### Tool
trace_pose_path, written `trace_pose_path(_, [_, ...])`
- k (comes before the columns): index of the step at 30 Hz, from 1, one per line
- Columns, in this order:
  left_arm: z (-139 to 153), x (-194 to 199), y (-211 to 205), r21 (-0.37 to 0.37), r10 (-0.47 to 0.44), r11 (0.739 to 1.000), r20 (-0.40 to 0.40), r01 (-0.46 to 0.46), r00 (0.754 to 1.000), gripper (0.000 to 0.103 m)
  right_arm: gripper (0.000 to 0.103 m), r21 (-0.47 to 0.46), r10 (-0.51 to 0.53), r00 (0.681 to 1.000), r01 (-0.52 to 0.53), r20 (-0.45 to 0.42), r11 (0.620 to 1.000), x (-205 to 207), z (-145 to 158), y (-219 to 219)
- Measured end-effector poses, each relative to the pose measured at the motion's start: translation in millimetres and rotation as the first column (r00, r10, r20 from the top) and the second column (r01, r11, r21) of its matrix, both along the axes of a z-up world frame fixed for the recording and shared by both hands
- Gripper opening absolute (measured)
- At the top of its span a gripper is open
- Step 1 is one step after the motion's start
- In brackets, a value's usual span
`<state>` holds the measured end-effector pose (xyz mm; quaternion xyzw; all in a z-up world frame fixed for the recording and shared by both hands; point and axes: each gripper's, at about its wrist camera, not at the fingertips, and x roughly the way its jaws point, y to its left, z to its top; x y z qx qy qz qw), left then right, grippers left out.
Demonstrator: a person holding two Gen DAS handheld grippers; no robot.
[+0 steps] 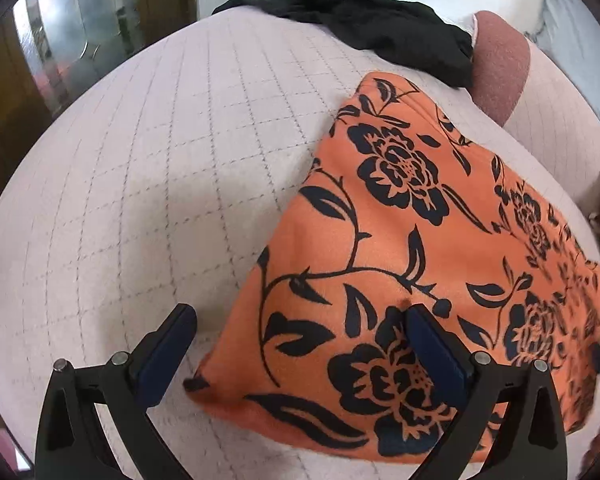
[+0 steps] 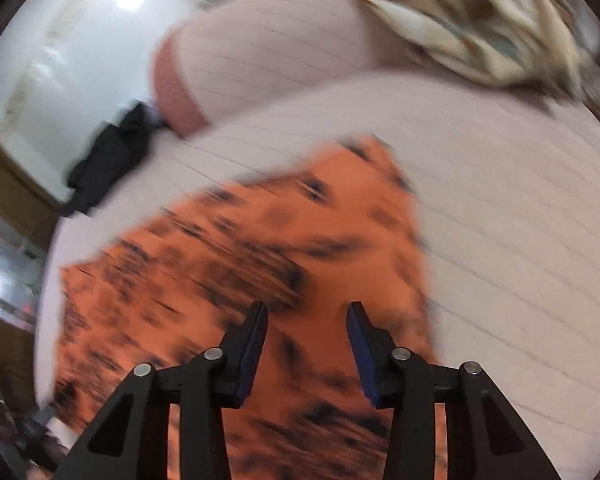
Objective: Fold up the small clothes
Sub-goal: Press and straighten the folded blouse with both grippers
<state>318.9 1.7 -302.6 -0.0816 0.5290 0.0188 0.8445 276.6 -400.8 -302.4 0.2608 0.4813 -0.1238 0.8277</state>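
The orange garment (image 1: 412,248), printed with black flowers and vines, lies flat on a pale quilted bed cover (image 1: 148,184) and fills the lower right of the left wrist view, its narrow end reaching toward the upper centre of the frame. The left tool (image 1: 300,324) stands at the bottom of that view with its fingers spread wide: the left-hand finger is over bare bed cover just beside the cloth's lower left edge, and the right-hand finger sits over a printed flower, where the fabric shows a slight pucker at the tip; whether it presses the cloth I cannot tell. Nothing is pinched between the two fingers. A black garment (image 1: 364,28) lies crumpled at the top centre of the frame, well apart from the orange one, next to a dusty pink pillow edge (image 1: 500,68). In the right wrist view, which is badly blurred, the orange garment (image 2: 284,264) spreads across the centre and lower left, and the right tool (image 2: 307,320) is over it at the bottom centre, its fingers parted with a clear gap and only flat cloth showing between them. A cream patterned fabric (image 2: 472,20) lies in the upper right corner, away from the orange piece.
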Motion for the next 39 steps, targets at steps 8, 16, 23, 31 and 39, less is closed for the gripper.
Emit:
trace_pose_path(8, [20,-10,43,0.049,0.155,0.986,0.069,-0.159,0.985,0.103,0.035,-0.053,0.193,0.977,-0.189,0.086,0.981,64,56,73])
trace_pose_path(16, [3,14,69,0.086,0.207,0.974,0.031,-0.209,0.978,0.103,0.035,-0.048,0.534,0.84,-0.532,0.092,0.845,177,50,255])
trace_pose_path(23, [-3,25,71,0.088,0.184,0.979,0.014,-0.184,0.983,0.103,0.035,-0.089,0.474,0.877,-0.467,0.08,0.88,253,2,305])
trace_pose_path(31, [23,16,50,0.16,0.131,0.975,0.136,-0.152,0.982,0.103,0.034,-0.091,0.264,0.942,-0.25,0.206,0.964,187,40,188])
trace_pose_path(39, [11,9,-17,0.247,-0.068,0.968,0.106,0.04,0.992,0.103,0.034,-0.132,-0.146,0.985,0.157,0.092,0.979,93,18,-12])
